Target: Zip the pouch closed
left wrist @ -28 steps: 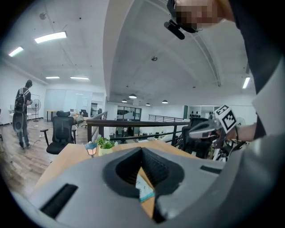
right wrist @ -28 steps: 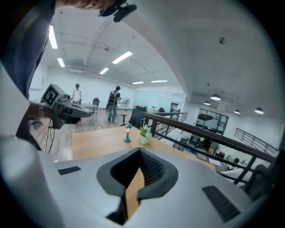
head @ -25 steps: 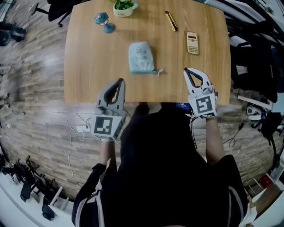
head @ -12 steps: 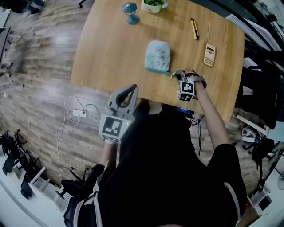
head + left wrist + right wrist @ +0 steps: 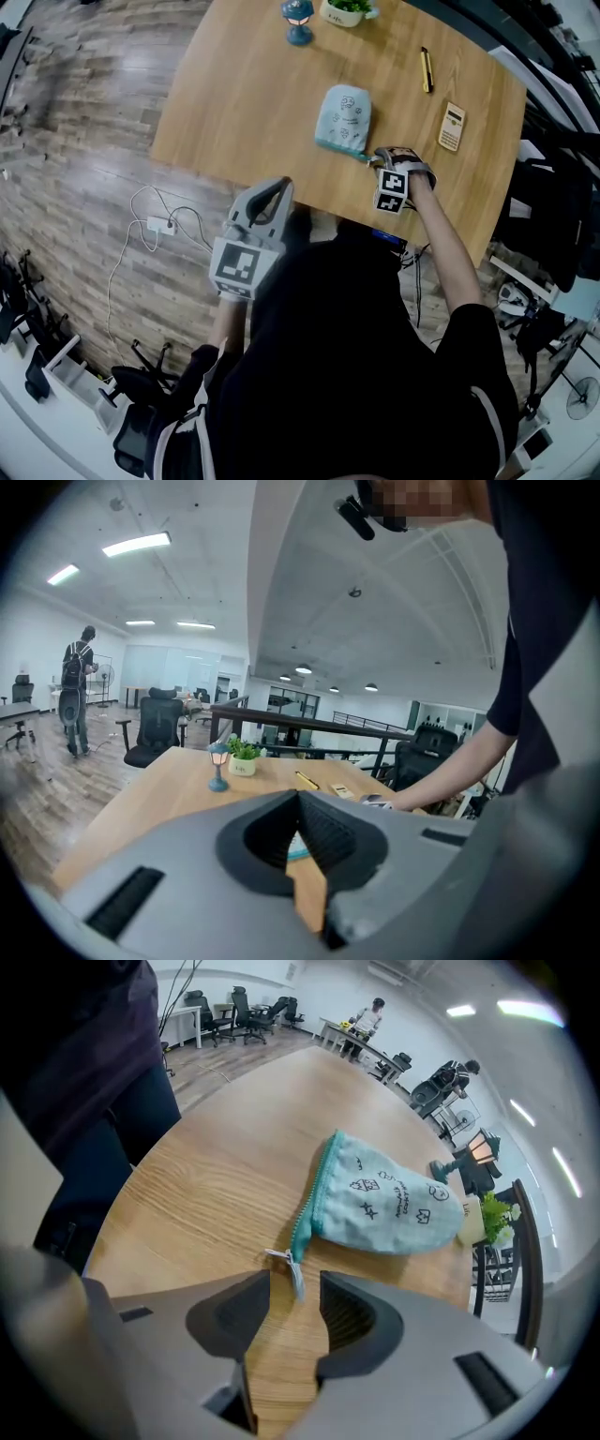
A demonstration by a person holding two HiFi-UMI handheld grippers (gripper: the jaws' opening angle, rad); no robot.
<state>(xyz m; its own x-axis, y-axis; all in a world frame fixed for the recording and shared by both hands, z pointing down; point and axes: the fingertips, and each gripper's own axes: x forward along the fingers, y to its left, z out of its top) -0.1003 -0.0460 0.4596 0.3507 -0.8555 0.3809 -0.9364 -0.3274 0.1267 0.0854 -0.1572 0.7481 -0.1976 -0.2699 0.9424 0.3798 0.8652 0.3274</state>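
Observation:
The pale blue pouch with black doodles lies on the wooden table, its teal zipper edge facing the person. In the right gripper view the pouch lies just ahead, and its white zipper pull trails toward me. My right gripper points steeply down at the pouch's near right corner. Its jaws are opening, with the pull between them and untouched. My left gripper hovers at the table's near edge, left of the pouch, shut and empty.
At the far edge stand a small blue lamp and a potted plant. A yellow pen and a calculator lie to the right. White cables and a plug lie on the floor at left.
My right gripper has dropped from above the table's front edge to the pouch's zipper pull and tipped downward. The left gripper has shifted only slightly.

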